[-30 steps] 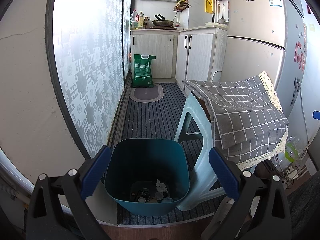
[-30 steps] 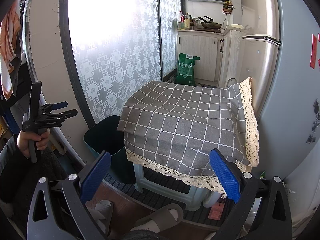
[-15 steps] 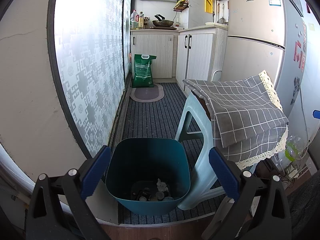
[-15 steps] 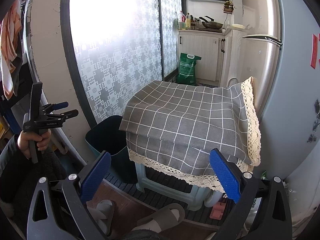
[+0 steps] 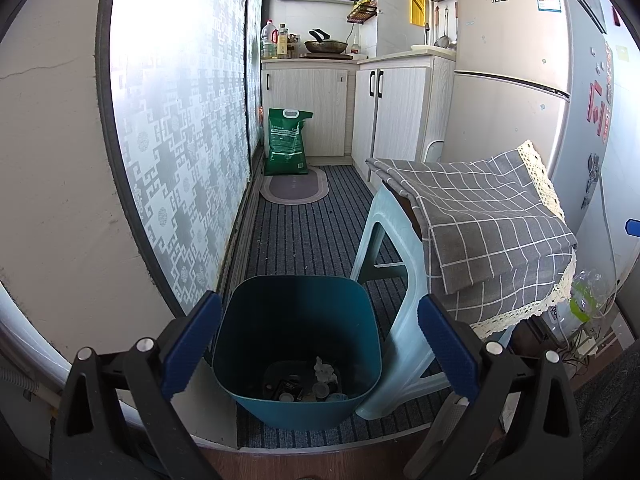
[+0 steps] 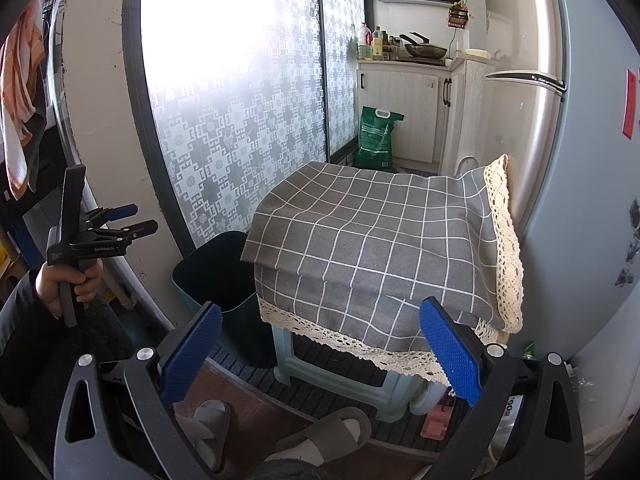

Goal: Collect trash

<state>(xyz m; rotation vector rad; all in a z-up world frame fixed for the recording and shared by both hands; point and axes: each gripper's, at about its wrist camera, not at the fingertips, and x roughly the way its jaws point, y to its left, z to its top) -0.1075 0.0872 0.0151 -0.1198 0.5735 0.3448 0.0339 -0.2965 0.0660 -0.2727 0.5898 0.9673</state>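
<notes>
Small trash (image 5: 316,380) seen inside teal bin (image 5: 296,404) (beside stool (image 5: 384,264)); left gripper (image 5: 320,344), right gripper (image 6: 320,344) held spread, empty.

The left gripper (image 5: 318,338) hangs over a teal bin (image 5: 296,344), its blue fingers (image 5: 192,338) spread wide with nothing between them. Down in the bin there's trash (image 5: 316,382): a crumpled white bit and some small round caps or cups, hard to tell which. Just beside the bin at 3 o'clock is a pale plastic stool (image 5: 384,280) with a grey checked cloth (image 5: 480,216) draped over it. At 12 o'clock, well apart, a green bag (image 5: 287,142) leans on the cabinets.
</notes>
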